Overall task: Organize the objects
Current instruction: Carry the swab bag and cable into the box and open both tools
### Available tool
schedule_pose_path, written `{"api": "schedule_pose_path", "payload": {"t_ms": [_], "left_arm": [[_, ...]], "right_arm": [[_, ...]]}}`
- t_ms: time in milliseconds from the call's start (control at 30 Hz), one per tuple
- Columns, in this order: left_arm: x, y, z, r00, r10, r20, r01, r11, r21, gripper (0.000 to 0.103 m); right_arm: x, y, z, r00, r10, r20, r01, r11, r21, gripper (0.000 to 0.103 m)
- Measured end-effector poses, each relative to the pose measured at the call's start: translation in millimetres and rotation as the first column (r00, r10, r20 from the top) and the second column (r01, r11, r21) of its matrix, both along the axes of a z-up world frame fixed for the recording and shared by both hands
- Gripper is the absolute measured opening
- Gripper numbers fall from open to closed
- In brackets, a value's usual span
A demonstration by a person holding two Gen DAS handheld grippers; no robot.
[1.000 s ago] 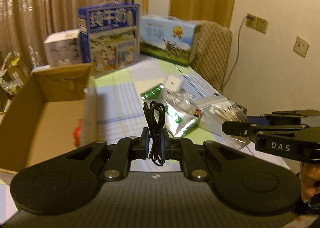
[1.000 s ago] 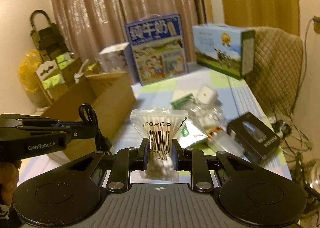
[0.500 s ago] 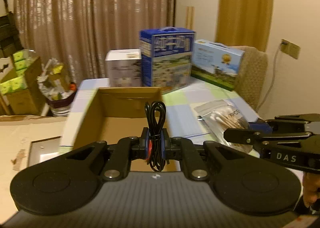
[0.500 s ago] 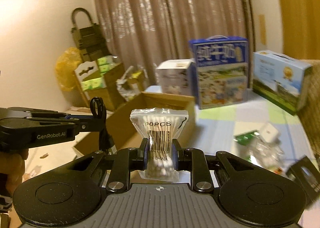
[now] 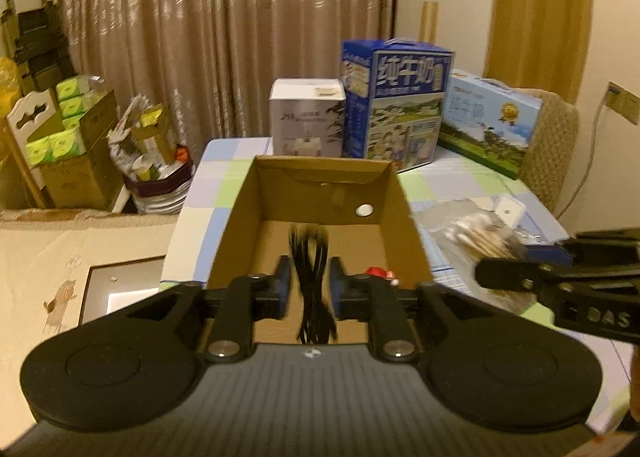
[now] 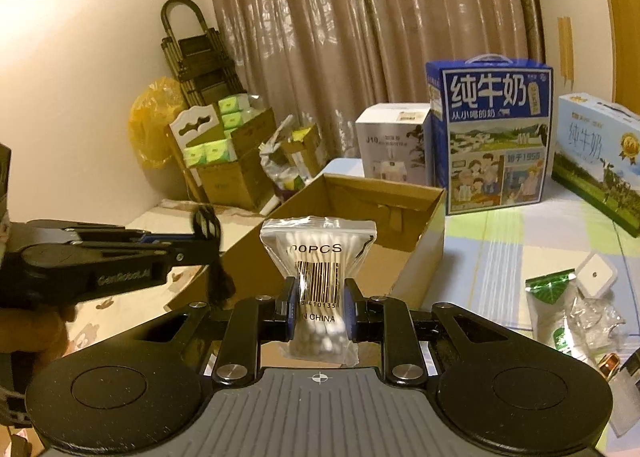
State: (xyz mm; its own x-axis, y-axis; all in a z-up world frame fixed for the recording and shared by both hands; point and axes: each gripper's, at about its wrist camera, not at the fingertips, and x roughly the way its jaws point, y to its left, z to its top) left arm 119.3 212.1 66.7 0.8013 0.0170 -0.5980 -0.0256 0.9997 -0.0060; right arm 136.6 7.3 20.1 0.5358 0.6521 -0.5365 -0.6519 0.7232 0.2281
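Over the open cardboard box (image 5: 320,193) on the bench (image 5: 472,177), the left gripper (image 5: 308,289) shows spread jaws, a blurred black cable (image 5: 310,285) hanging between them without touching either pad. At right the right gripper (image 5: 560,281) carries the cotton swab bag (image 5: 476,235).

From the right wrist, that gripper's jaws pinch the bag upright, the box just beyond it.
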Motion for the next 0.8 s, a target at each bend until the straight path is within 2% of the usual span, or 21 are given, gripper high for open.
{"api": "schedule_pose_path", "payload": {"t_ms": [233,333,600,667,733,767,800], "left_arm": [[-2,13,-4,1.0,0.027,0.004,-0.027,0.999,-0.037,0.019],[-8,15,-5,0.999,0.034,0.005,-0.033,0.998,-0.048,0.024],[-16,19,-8,0.999,0.054,0.003,-0.054,0.996,-0.071,0.027],[-17,21,-9,0.998,0.062,0.002,-0.062,0.995,-0.072,0.028],[-18,23,-9,0.997,0.071,0.001,-0.071,0.995,-0.076,0.029],[-20,25,-9,0.997,0.077,0.003,-0.077,0.994,-0.078,0.03],[-21,25,-9,0.997,0.081,0.006,-0.08,0.994,-0.079,0.032]], "right_arm": [[4,-6,-8,1.0,-0.014,-0.022,0.014,1.0,-0.011,0.02],[2,-5,-9,1.0,-0.011,-0.024,0.011,1.0,-0.009,0.02],[4,10,-5,1.0,0.003,-0.011,-0.003,1.0,-0.014,0.02],[9,16,-4,1.0,0.017,-0.006,-0.017,1.0,0.008,0.02],[13,20,-3,0.999,0.04,0.007,-0.04,0.998,0.05,0.033],[14,20,-2,0.999,0.035,0.021,-0.036,0.997,0.061,0.053],[14,20,1,0.999,0.028,0.033,-0.03,0.997,0.074,0.063]]}}
